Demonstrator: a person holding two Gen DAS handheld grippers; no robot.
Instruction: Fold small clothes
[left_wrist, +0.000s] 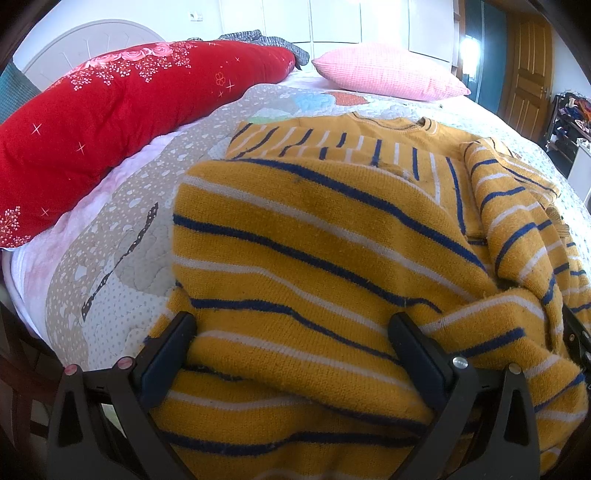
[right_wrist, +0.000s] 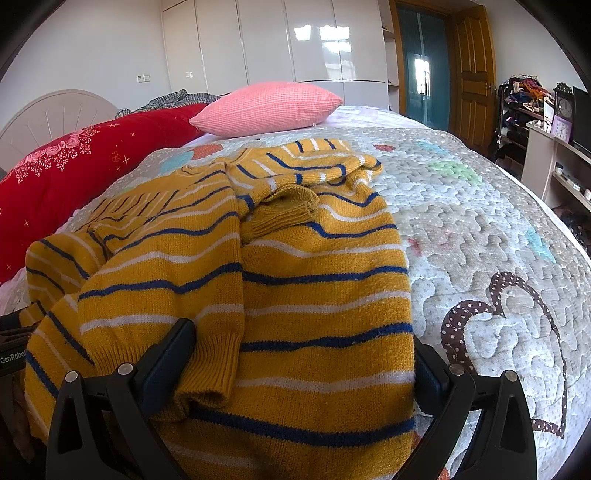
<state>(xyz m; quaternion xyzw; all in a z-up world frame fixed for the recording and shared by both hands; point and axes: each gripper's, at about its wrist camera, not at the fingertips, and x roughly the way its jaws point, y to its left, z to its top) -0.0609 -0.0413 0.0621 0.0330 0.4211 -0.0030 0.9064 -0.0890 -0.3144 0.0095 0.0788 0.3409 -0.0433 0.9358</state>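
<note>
Where black plastic shows at left, "GenRobot" (right_wrist: 13, 359) reads white.

Mustard sweater (right_wrist: 295, 280) striped blue and white; red floral quilt (left_wrist: 92, 122); pink pillow (right_wrist: 269, 107).

Open quilt (right_wrist: 480, 221) rightward (pink pillow (right_wrist: 269, 107) beyond)

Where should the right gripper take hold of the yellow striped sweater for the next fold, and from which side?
Probably the near hem of the sweater, low from the near side. The bottom edge already lies between the open right gripper fingers, and the right edge runs straight along the quilt, so it should lift evenly. Avoid the loose sleeve cuff draped across the body; gripping that would drag only the sleeve.
</note>
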